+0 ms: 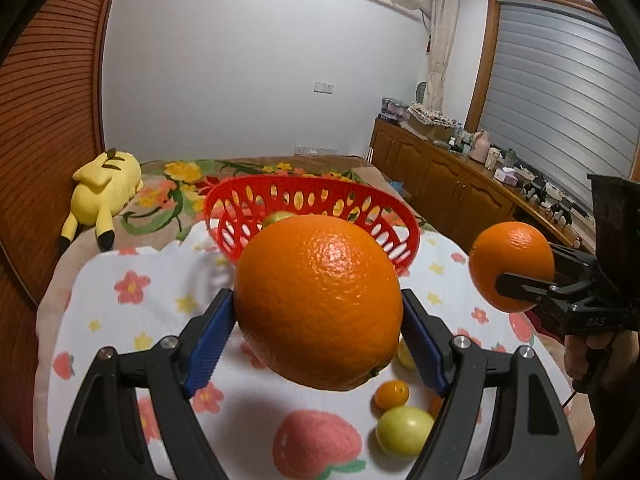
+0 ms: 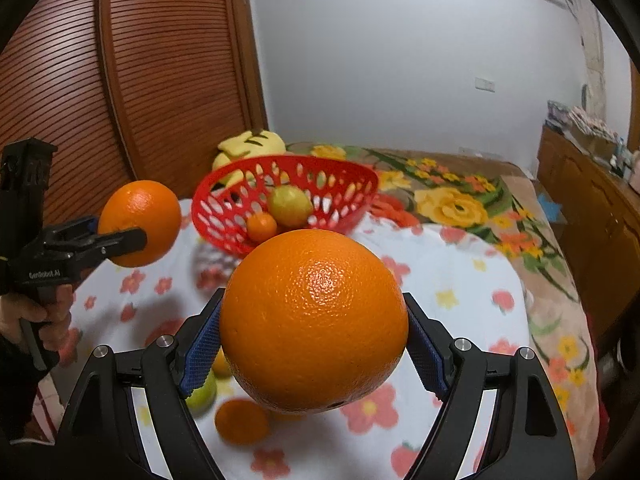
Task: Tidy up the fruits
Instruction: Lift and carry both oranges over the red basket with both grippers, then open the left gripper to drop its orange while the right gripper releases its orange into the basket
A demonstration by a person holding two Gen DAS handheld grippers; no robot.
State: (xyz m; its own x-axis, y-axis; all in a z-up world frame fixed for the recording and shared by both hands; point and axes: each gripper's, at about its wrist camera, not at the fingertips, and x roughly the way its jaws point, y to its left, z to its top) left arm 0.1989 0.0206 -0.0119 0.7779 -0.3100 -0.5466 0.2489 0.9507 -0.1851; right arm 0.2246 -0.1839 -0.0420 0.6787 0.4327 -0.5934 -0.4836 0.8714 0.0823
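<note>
My left gripper (image 1: 318, 300) is shut on a big orange (image 1: 320, 272), its blue pads (image 1: 212, 344) pressed on both sides, held up in the air short of the red perforated basket (image 1: 372, 196). My right gripper (image 2: 314, 322) is likewise shut on a second big orange (image 2: 316, 300), also off the cloth. Each view shows the other gripper off to the side with its orange (image 1: 508, 256) (image 2: 140, 216). The basket (image 2: 288, 162) contains a yellow-green fruit (image 2: 290, 205) and a small tangerine (image 2: 262, 227). Below the grippers, a tangerine (image 1: 392, 394) and green fruits (image 1: 404, 430) lie loose on the cloth.
The fruit lies on a white flower-print cloth (image 1: 160, 280) spread over a floral blanket on a bed. A yellow plush toy (image 1: 106, 188) lies behind the basket by the slatted wooden wardrobe (image 1: 48, 120). A wooden sideboard (image 1: 452, 184) with clutter runs along the right.
</note>
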